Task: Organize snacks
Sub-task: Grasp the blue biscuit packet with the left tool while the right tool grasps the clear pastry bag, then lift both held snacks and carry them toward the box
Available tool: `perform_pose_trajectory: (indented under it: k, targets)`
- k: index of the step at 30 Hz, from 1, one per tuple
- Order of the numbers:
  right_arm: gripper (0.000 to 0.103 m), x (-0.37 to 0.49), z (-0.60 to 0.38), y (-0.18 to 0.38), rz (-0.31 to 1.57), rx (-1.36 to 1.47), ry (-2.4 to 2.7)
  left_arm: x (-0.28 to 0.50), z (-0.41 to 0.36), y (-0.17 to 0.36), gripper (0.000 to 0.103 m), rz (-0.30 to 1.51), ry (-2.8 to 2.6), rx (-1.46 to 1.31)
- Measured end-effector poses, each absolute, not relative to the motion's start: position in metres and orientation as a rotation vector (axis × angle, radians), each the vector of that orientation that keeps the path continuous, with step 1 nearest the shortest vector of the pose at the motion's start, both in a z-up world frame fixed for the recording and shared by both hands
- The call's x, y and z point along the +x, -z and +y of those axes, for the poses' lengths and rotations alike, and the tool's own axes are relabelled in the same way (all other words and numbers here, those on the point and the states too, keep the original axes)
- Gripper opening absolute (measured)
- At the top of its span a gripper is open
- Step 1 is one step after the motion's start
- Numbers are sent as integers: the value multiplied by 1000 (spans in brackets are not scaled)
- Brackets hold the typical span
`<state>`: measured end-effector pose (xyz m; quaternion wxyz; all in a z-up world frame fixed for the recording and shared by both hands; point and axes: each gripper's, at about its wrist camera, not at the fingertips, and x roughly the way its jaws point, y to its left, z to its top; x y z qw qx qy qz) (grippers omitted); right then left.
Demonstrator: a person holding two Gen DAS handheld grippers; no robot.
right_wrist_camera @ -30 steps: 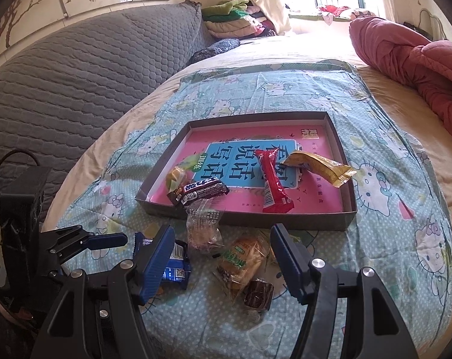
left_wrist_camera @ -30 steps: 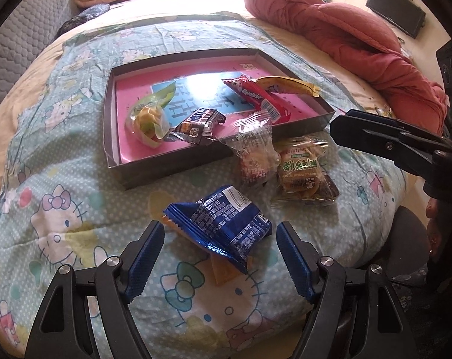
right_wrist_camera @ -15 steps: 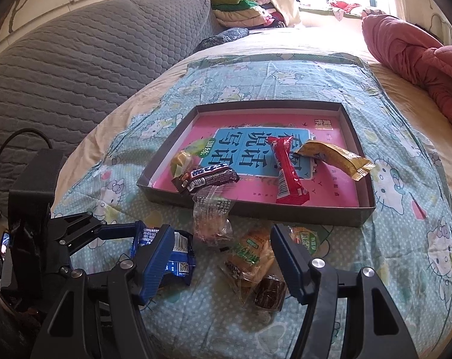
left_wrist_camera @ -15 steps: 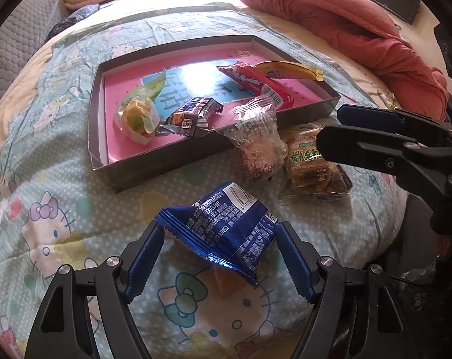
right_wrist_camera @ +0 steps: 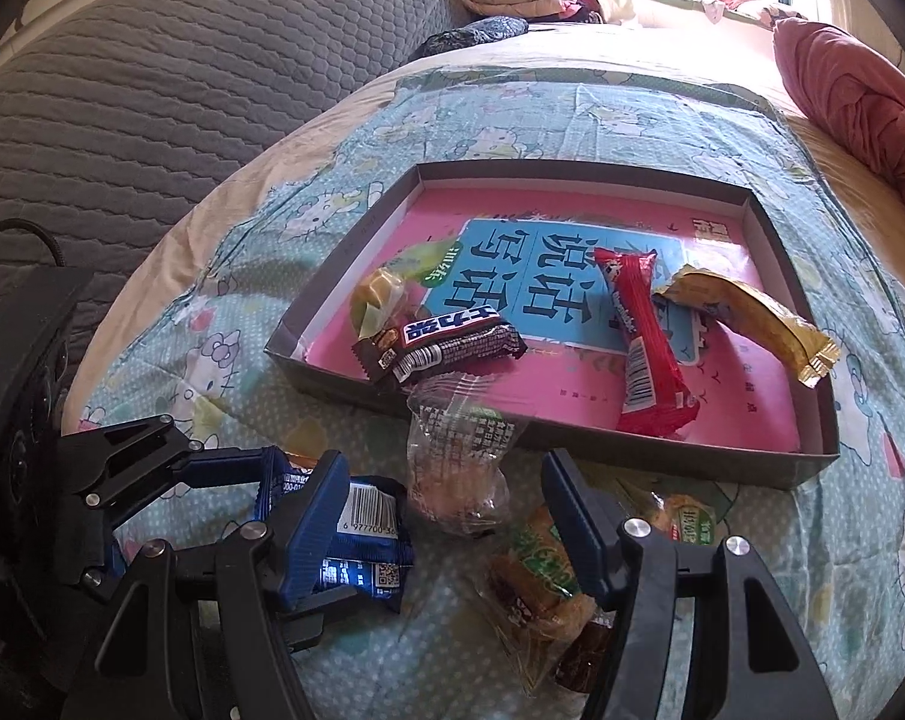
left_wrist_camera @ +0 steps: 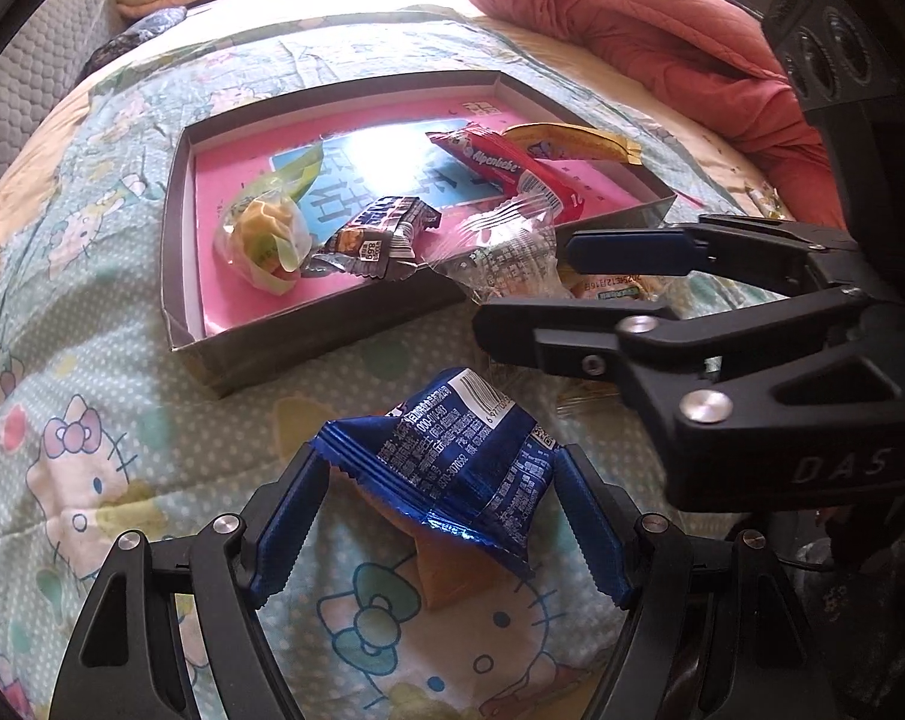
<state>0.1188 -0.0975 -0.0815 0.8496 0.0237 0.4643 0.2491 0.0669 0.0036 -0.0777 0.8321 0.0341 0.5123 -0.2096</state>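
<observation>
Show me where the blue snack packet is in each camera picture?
Left wrist view: the blue snack packet sits bottom centre, between the left gripper fingers.
Right wrist view: it is at the lower left, behind the right gripper's left finger.
Shared landmark: the pink-lined tray lies just beyond it.

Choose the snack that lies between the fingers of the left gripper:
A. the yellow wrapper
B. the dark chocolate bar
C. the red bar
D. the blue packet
D: in the left wrist view the blue packet lies on the bedsheet between the left gripper's blue pads, while the red, yellow and dark snacks lie in the tray.
</observation>
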Motion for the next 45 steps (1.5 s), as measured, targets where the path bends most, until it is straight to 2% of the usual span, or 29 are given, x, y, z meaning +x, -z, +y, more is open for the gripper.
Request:
perform_pose_trajectory:
  k: [2,9,22,30,36,39,45]
  targets:
    - [62,122,-92,86,992,33,-529,68,4,78,79,1086,448,70]
    - [37,128,-80,100,1008,1,-531,69,3,78,79,1080,453,73]
    - [36,123,-132,80,952,275,-569,74,-7,78,79,1057,474,117]
    - [36,118,-150,68,918,342,-560,85,-19,85,79,1060,516,159]
    - [36,115,-162,65,911,372,-540,93,-19,87,69,1057,542,122]
    - [36,113,-165,63,906,376,-532,95,-17,87,61,1052,540,109]
    - [36,111,-167,61,899,385,-531,94,1,79,58,1040,534,41]
